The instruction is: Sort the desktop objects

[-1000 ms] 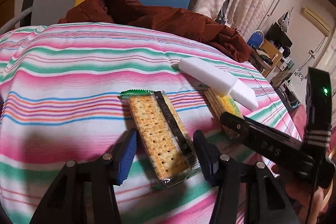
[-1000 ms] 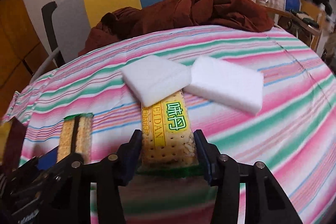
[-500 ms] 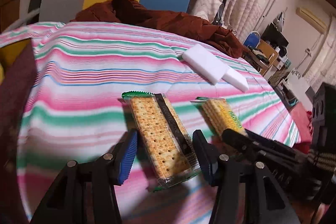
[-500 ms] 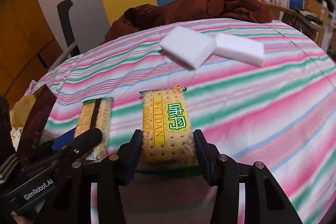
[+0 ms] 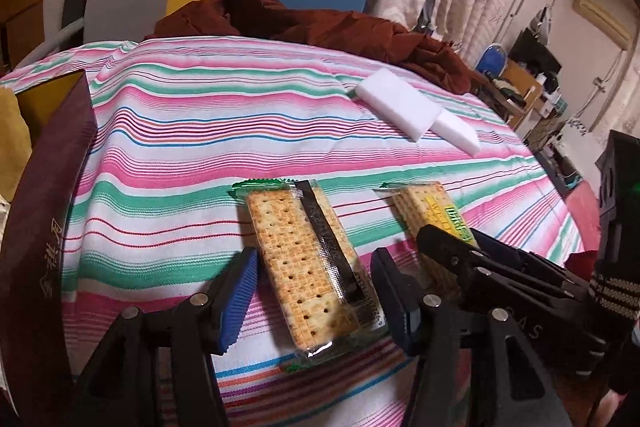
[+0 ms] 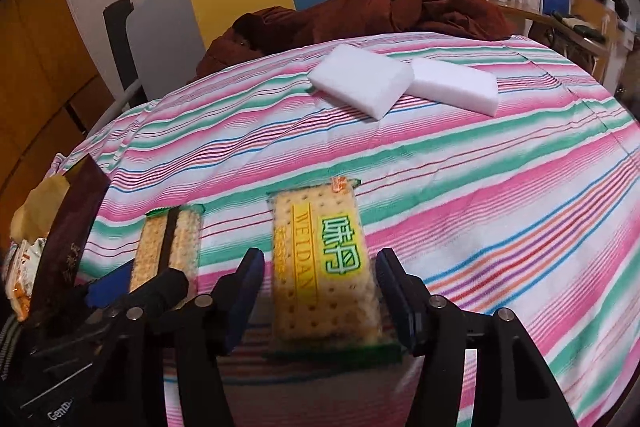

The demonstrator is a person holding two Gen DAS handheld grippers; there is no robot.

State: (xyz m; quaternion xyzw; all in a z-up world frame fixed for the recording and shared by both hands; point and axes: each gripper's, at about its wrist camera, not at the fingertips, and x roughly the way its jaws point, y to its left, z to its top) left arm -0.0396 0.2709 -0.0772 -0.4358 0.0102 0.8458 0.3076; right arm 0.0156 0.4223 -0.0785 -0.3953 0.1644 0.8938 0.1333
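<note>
- Since both cracker packs lie on the striped cloth point(image 5: 168, 155) with their long axes running straight away from me, each one lines up lengthwise between a pair of fingers.
- My left gripper point(image 5: 316, 291) straddles the dark-band cracker pack point(image 5: 308, 263); the jaws are opening, pads clear of the wrapper, so it's let go.
- My right gripper point(image 6: 320, 297) does the same around the yellow-label cracker pack point(image 6: 324, 267): jaws opening, gaps on both sides, nothing gripped.
- Each hand is nearest its own pack, the two lying side by side.
- The two white sponges point(image 6: 400, 83) sit well beyond, touching each other.
</note>
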